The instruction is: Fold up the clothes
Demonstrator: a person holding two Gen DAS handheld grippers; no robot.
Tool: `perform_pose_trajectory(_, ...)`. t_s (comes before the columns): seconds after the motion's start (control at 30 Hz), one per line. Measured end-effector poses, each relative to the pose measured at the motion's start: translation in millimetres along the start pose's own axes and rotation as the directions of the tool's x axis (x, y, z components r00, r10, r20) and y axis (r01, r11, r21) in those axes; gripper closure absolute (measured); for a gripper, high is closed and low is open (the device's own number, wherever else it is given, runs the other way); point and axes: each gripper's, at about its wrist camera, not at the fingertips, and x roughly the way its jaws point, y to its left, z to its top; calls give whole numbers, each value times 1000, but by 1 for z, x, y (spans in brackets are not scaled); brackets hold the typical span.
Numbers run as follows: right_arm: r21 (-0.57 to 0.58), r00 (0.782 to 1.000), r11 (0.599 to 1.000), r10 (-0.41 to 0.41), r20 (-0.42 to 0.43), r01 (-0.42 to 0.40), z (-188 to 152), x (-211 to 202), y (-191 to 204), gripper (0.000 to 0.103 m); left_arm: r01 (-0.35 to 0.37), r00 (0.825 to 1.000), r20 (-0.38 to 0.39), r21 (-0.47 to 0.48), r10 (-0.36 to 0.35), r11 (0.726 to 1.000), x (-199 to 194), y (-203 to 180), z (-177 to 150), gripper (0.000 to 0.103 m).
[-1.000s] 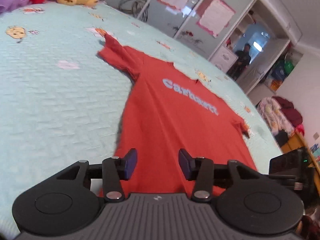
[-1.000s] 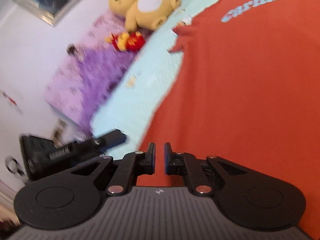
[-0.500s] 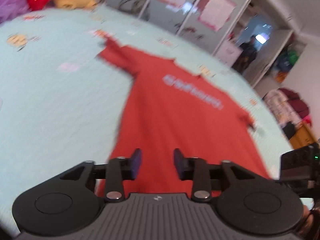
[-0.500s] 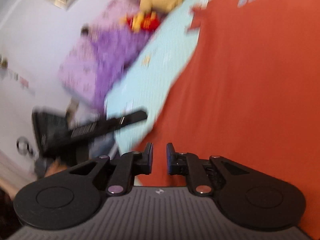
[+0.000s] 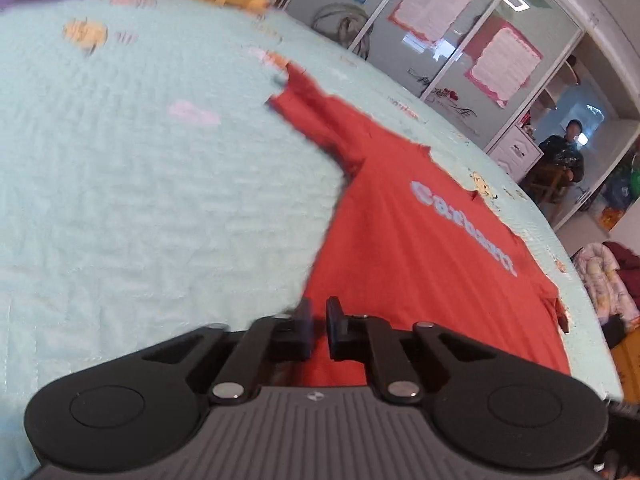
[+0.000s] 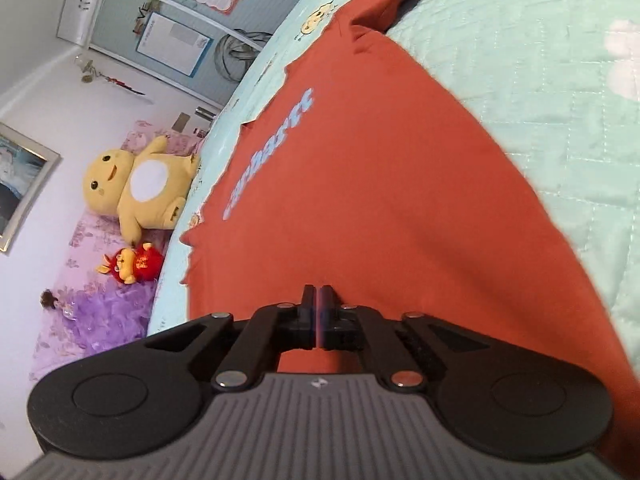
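Note:
A red T-shirt (image 5: 420,248) with pale blue lettering lies flat, front up, on a light green bedspread (image 5: 140,180). My left gripper (image 5: 319,312) sits low at the hem's left corner. Its jaws are closing, a narrow gap remains, and red cloth shows in that gap. I see no pad pressing on the cloth. In the right wrist view the T-shirt (image 6: 380,160) stretches away from my right gripper (image 6: 318,300), which is over the hem. Its jaws are closing and the pads nearly touch. No cloth shows between them.
A yellow plush toy (image 6: 136,188) and a small red toy (image 6: 134,266) rest on purple bedding (image 6: 100,312) at the head of the bed. Mirrored wardrobe doors stand beyond. A person (image 5: 560,152) sits far off in a doorway, near a heap of clothes (image 5: 612,276).
My left gripper slid left to the shirt's bottom left edge and its jaws narrowed a lot. The right gripper swung across over the hem, its jaws drew together, and the other gripper left its view.

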Motion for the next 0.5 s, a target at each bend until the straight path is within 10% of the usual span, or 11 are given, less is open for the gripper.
perform_pose_trajectory(0.2, -67, 968, 973, 208, -143, -219, 9, 103, 71, 78, 135, 990, 28, 94, -138, 986, 38, -45, 32, 60)
perform_pose_trajectory(0.3, -51, 967, 984, 159, -197, -172, 29, 151, 70, 76, 128, 992, -12, 72, -128, 989, 80, -39, 31, 60)
perform_pose_trajectory(0.4, -26, 993, 997, 70, -91, -73, 52, 136, 30, 103, 95, 995, -23, 8, -95, 995, 99, -12, 12, 97)
perform_pose_trajectory(0.5, 104, 990, 995, -14, 143, -1, 70, 75, -20, 103, 97, 994, -39, -15, -97, 995, 98, -8, 14, 98)
